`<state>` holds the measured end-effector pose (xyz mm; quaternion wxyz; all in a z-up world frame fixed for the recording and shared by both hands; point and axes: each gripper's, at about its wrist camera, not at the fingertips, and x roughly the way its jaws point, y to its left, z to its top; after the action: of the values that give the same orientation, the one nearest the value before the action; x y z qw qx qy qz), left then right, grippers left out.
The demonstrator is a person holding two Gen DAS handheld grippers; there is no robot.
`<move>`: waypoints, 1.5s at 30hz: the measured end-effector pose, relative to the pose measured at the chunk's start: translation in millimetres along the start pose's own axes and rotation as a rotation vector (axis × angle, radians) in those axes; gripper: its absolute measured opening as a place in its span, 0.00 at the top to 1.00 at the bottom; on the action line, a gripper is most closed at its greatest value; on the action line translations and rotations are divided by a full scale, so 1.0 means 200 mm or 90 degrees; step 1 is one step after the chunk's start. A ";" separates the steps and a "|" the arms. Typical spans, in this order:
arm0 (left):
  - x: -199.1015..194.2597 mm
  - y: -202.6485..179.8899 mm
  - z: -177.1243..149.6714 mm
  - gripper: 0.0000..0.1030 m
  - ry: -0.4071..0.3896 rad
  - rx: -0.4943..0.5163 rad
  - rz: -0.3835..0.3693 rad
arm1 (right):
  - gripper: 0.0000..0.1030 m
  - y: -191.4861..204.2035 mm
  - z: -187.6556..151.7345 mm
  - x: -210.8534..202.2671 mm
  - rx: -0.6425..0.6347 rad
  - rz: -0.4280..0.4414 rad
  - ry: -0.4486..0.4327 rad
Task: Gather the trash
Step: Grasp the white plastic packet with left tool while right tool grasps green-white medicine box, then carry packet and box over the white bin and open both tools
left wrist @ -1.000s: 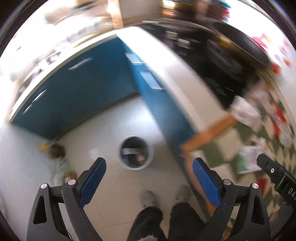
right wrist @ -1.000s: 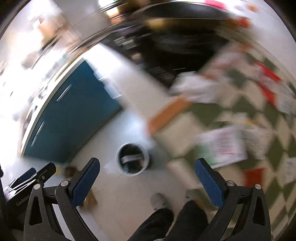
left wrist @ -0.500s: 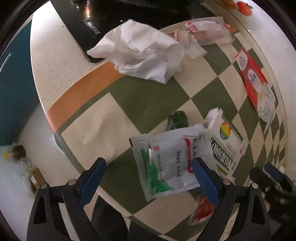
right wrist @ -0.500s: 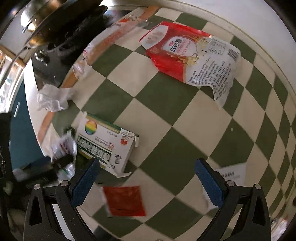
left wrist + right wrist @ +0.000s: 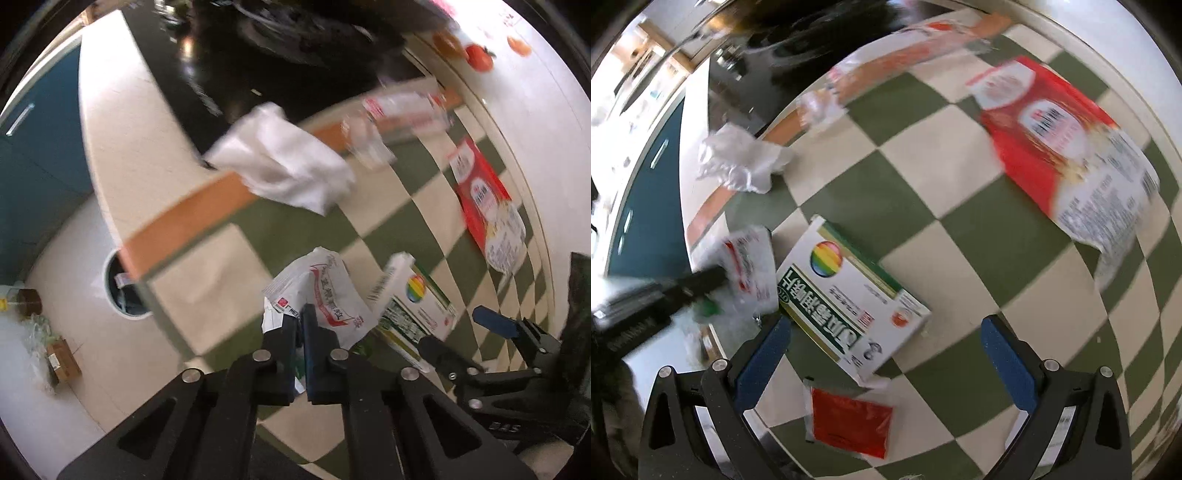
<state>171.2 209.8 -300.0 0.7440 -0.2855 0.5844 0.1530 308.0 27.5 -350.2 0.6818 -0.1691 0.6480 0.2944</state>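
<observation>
My left gripper [image 5: 300, 325] is shut on a white plastic packet with red print [image 5: 325, 291] and holds it off the checkered tablecloth [image 5: 229, 258]; the packet also shows in the right wrist view [image 5: 750, 266]. My right gripper [image 5: 886, 332] is open and empty above a white and green medicine box [image 5: 849, 295], with a small red sachet [image 5: 849, 424] just below it. The box also shows in the left wrist view [image 5: 413, 299]. A crumpled white tissue [image 5: 284, 166] and a large red and white bag [image 5: 1063, 158] lie farther back. A round bin [image 5: 122, 291] stands on the floor.
A clear wrapper [image 5: 402, 110] lies by the orange cloth border. A black stovetop [image 5: 295, 48] is behind the cloth. Blue cabinets [image 5: 33, 155] stand across the floor. A bottle and a small carton [image 5: 55, 354] sit on the floor at left.
My left gripper has shut on the white packet and lifted it off the cloth. My right gripper has moved closer over the medicine box and stays open.
</observation>
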 end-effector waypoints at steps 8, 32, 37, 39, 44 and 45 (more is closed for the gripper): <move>-0.08 0.08 0.03 0.99 -0.042 -0.022 0.059 | 0.02 0.20 0.05 0.19 -0.126 -0.086 0.041; -0.57 0.76 -0.06 0.99 -0.155 -0.060 0.089 | 0.20 0.90 0.01 -0.24 -0.022 0.063 -0.114; -0.53 1.23 -0.15 0.99 -0.136 -0.129 0.119 | 0.21 1.37 0.01 0.02 -0.056 0.094 -0.074; -0.43 1.46 -0.18 0.99 -0.114 -0.168 0.126 | 0.21 1.55 0.00 0.18 -0.067 0.097 -0.054; -0.05 1.91 -0.24 0.99 -0.056 -0.236 0.110 | 0.22 1.86 0.00 0.77 -0.068 0.079 -0.004; 0.04 1.97 -0.25 0.99 -0.046 -0.245 0.107 | 0.22 1.89 0.00 0.85 -0.065 0.075 0.003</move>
<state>-86.4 490.8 -411.3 0.6806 -0.3669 0.5392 0.3338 71.7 348.9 -459.7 0.6522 -0.1655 0.6427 0.3664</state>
